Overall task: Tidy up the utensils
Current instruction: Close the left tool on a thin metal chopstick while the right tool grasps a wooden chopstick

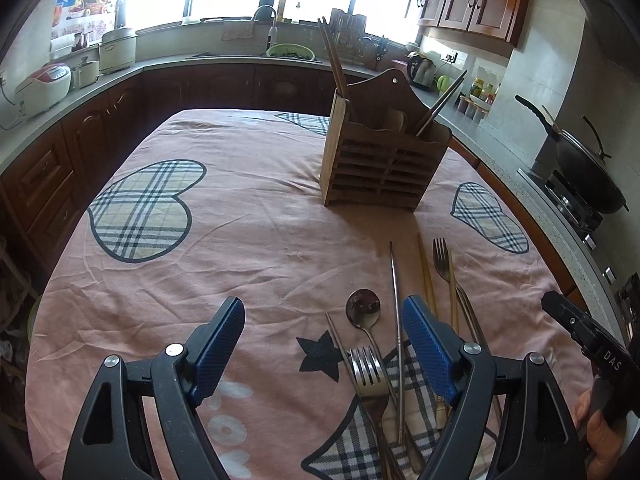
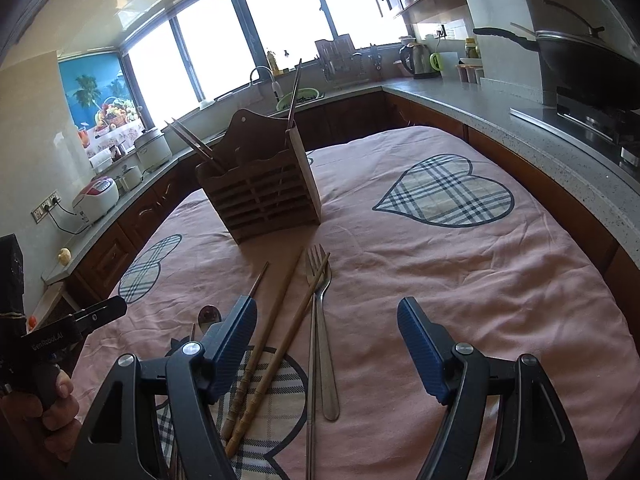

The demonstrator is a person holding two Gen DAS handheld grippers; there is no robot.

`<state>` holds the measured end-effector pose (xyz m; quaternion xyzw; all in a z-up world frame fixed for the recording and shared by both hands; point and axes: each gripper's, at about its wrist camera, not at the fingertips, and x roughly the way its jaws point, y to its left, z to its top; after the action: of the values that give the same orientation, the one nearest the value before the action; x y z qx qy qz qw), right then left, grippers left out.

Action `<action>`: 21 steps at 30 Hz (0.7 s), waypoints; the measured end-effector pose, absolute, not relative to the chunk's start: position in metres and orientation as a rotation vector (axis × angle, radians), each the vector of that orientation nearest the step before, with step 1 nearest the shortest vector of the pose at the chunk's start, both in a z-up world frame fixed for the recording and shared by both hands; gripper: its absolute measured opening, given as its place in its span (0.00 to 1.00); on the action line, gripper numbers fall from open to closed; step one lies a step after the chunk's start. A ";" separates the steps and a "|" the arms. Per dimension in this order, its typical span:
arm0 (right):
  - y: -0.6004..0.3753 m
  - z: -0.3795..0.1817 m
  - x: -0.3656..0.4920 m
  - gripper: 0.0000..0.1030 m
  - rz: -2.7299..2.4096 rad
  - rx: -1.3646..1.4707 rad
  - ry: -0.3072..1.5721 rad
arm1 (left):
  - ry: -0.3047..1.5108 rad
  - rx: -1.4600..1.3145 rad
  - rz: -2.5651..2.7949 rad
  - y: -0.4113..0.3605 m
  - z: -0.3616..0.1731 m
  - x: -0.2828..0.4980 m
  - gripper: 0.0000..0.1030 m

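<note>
A slatted wooden utensil holder stands mid-table with chopsticks sticking out of both ends. In front of it, loose on the pink cloth, lie a spoon, a fork, a second fork, a metal chopstick and wooden chopsticks. My left gripper hovers open just left of the pile, its right finger over the chopsticks. My right gripper is open above the second fork and wooden chopsticks, gripping nothing.
A pink tablecloth with plaid hearts covers the table. Kitchen counters wrap around it, carrying rice cookers, a kettle and a wok on the stove. A hand holds each gripper's handle at the frame edges.
</note>
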<state>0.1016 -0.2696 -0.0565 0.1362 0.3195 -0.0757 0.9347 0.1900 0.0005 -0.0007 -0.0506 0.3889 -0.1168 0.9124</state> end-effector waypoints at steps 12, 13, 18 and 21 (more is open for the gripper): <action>-0.288 -0.078 0.157 0.49 -0.089 0.382 0.769 | 0.885 -0.025 -0.321 -0.037 -0.019 0.261 0.76; -0.289 -0.081 0.164 0.45 -0.082 0.388 0.784 | 0.896 -0.010 -0.324 -0.041 -0.022 0.267 0.74; -0.294 -0.098 0.199 0.37 -0.068 0.410 0.845 | 0.940 0.042 -0.357 -0.060 -0.036 0.298 0.66; -0.299 -0.106 0.215 0.30 -0.063 0.434 0.876 | 0.971 0.054 -0.381 -0.070 -0.045 0.315 0.63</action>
<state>0.2145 -0.2990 -0.1064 0.2086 0.4209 -0.0300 0.8823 0.3151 -0.0704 -0.0447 0.0256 0.4637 -0.1822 0.8667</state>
